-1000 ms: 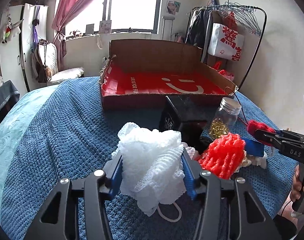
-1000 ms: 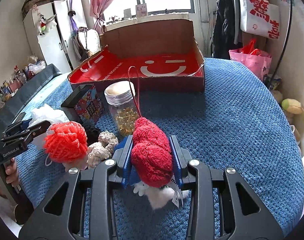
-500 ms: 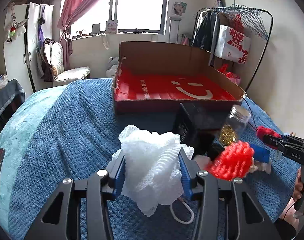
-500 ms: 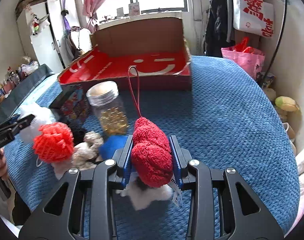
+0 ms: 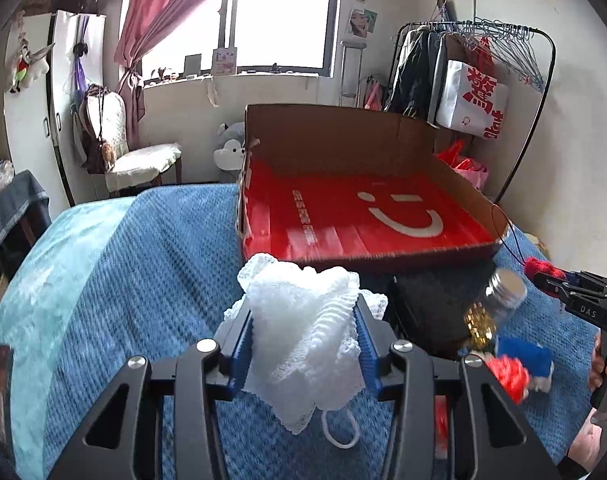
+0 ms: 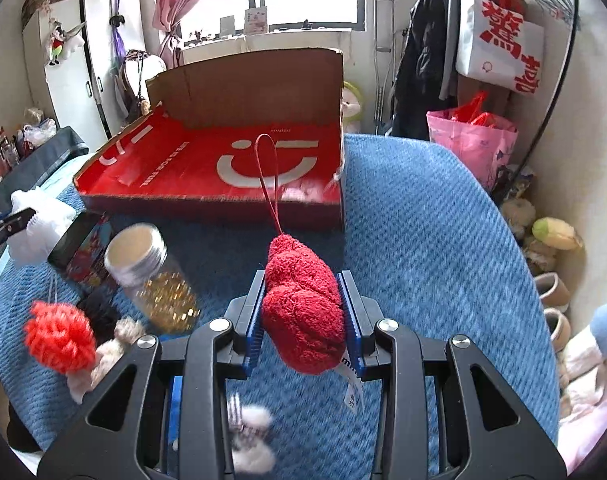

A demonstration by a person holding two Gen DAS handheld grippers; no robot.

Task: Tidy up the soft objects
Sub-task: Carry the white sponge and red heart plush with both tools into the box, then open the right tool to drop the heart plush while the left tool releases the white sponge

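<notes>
My left gripper (image 5: 303, 316) is shut on a white mesh bath pouf (image 5: 305, 340) and holds it above the blue blanket, short of the open cardboard box (image 5: 423, 258) with a red smiley floor. My right gripper (image 6: 301, 296) is shut on a red plush toy (image 6: 301, 308) with a red loop, lifted in front of the same box (image 6: 207, 204). A red mesh pouf (image 6: 59, 338) (image 5: 507, 376), a beige knitted toy (image 6: 115, 344) and a blue soft item (image 5: 525, 356) lie on the bed. The right gripper shows at the right of the left wrist view (image 5: 559, 284).
A glass jar of gold pieces (image 6: 151, 280) (image 5: 495, 308) and a dark box (image 5: 427, 312) (image 6: 83, 248) stand between the soft things and the cardboard box. A clothes rack (image 5: 483, 64) and bags stand behind the bed. A white fluffy item (image 6: 251, 436) lies below my right gripper.
Both grippers have risen and moved toward the cardboard box with their loads. The red pouf, jar and dark box now sit lower in both views.
</notes>
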